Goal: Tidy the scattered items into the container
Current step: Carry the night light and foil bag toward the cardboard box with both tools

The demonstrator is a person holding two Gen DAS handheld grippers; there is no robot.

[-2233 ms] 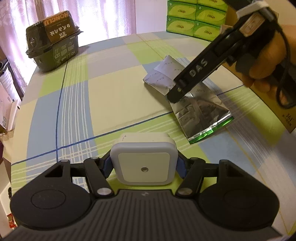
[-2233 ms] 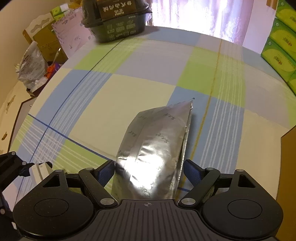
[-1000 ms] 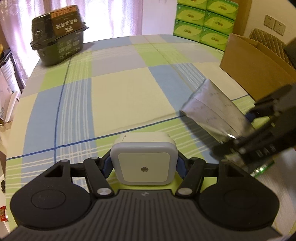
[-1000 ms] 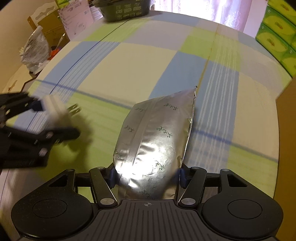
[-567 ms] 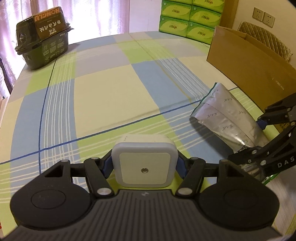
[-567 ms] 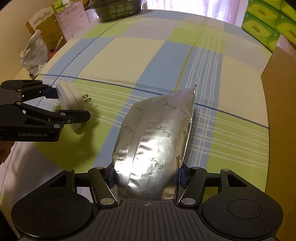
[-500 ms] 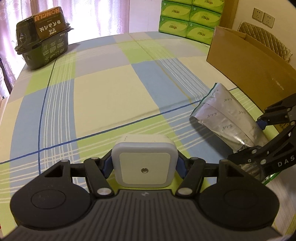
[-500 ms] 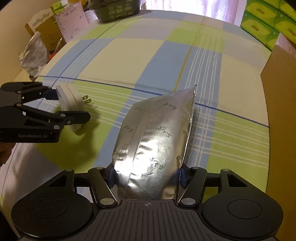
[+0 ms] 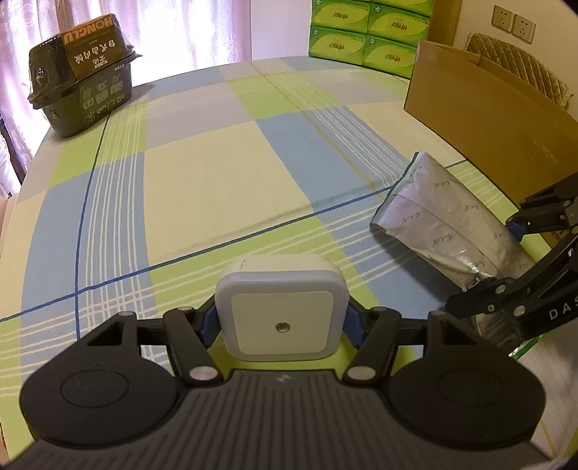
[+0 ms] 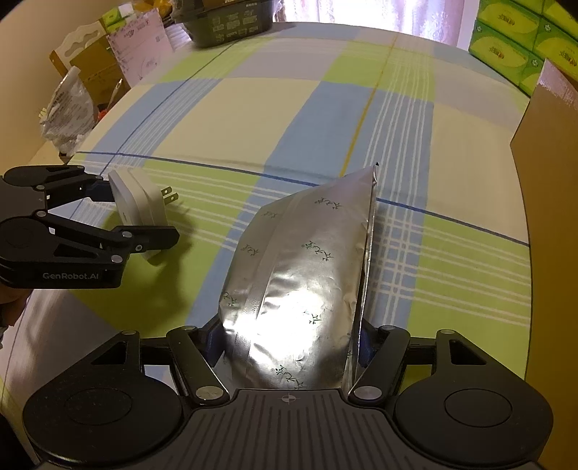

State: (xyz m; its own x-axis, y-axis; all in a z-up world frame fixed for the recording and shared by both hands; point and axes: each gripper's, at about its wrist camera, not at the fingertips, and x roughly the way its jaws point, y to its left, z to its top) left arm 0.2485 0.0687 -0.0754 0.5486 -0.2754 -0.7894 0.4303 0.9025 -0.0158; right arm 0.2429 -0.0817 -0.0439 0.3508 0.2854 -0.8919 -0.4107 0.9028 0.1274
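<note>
My left gripper (image 9: 281, 321) is shut on a white square plug-in night light (image 9: 281, 307), held just above the checked tablecloth; the same night light (image 10: 139, 206) shows its two prongs in the right wrist view, in the left gripper (image 10: 135, 208). My right gripper (image 10: 289, 343) is shut on a silver foil pouch (image 10: 307, 274), which sticks forward and up from the jaws. From the left wrist view the pouch (image 9: 444, 220) hangs at the right, with the right gripper (image 9: 502, 260) clamped on its near end. The cardboard box (image 9: 487, 115) stands just beyond the pouch.
A dark green packaged tub (image 9: 81, 70) sits at the table's far left corner. Green tissue packs (image 9: 365, 32) are stacked behind the box. Off the table's left side lie a plastic bag (image 10: 67, 112) and papers (image 10: 139, 47). The box wall (image 10: 552, 217) rises close on my right.
Since 2.2 s ago the right gripper shut on the foil pouch and lifted it off the cloth toward the box side. Over the last half second both grippers barely shifted.
</note>
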